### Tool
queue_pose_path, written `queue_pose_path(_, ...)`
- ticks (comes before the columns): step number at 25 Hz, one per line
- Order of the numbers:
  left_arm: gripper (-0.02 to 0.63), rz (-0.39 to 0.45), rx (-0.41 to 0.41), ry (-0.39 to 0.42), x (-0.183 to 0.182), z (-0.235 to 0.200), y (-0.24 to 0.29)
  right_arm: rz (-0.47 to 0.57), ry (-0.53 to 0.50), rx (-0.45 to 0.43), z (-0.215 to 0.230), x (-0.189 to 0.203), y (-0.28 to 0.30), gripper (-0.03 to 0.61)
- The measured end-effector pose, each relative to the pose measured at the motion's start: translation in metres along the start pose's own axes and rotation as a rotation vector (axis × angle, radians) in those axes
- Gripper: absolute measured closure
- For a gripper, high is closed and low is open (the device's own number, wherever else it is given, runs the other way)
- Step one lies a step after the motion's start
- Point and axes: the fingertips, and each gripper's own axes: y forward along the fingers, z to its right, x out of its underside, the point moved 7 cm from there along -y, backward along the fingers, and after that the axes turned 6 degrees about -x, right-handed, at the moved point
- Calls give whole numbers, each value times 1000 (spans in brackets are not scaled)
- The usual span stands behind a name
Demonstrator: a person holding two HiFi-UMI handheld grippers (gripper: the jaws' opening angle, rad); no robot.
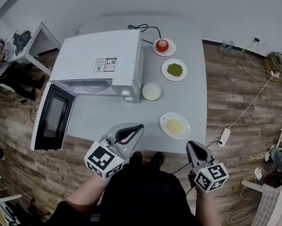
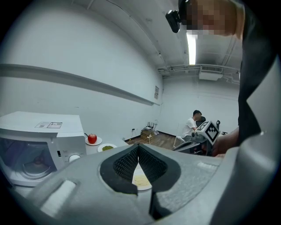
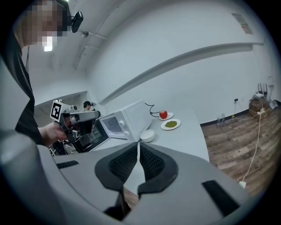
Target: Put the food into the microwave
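Steep downward look onto a grey table (image 1: pixel 106 116) standing on a wood-plank floor.

- **Far left of the table:** a white microwave (image 1: pixel 99 56), with its door (image 1: pixel 54 116) swung wide open toward the near left. Nothing to be seen inside except the turntable.
- **Right of the microwave, from far to near:**
  - a red apple (image 1: pixel 162 45) on a small plate;
  - a plate of green food (image 1: pixel 164 67);
  - a white bowl (image 1: pixel 144 90) just beside the microwave's front corner;
  - nearest and furthest right, a plate of pale yellow food (image 1: pixel 163 123).
- **Near edge of the table:** the left gripper (image 1: pixel 138 129) and the right gripper (image 1: pixel 190 145), each held in a hand. Both hang short of the dishes and touch nothing.

Jaws of both grippers pressed together at the tips. Nothing pinched between the ribbed pads (image 2: pixel 125 165) on either side. No food in the microwave yet.

Handling, as a judgement only:
- Probably stiff, smooth crockery, fairly light, slick along the rim and breakable if dropped.
- Food lies loose on top, so apt to slide if the plate tips. The apple is apt to roll.
- Best taken by the rim on the side facing the grippers, with the jaws spread first, then closed over the thin edge.
- Best kept level all the way to the open cavity at far left.
- The nearest plate looks the easiest to reach.
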Motion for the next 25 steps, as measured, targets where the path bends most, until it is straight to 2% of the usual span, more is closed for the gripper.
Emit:
queue_pose_path(2, 606, -1, -6, 17, 5, -4, 11, -18, -24, 31, 9, 2, 8, 561)
queue_pose_path(5, 606, -8, -34, 85, 7, -6, 26, -44, -50, 104, 22, 8, 21, 561)
queue_pose_path(9, 606, -50, 3, 138, 13, -6, 43, -95, -111, 184, 30, 23, 31, 561)
queue_pose_path(17, 606, -112, 44, 181, 39, -10, 69, -362, -497, 225, 42, 64, 58, 558)
queue_pose_path(20, 606, -131, 45, 190, 55, -9, 73, -438, -617, 233, 45, 78, 68, 509)
queue_pose_path(25, 606, -143, 46, 150, 81, -11, 79, -538, -859, 223, 43, 101, 82, 506)
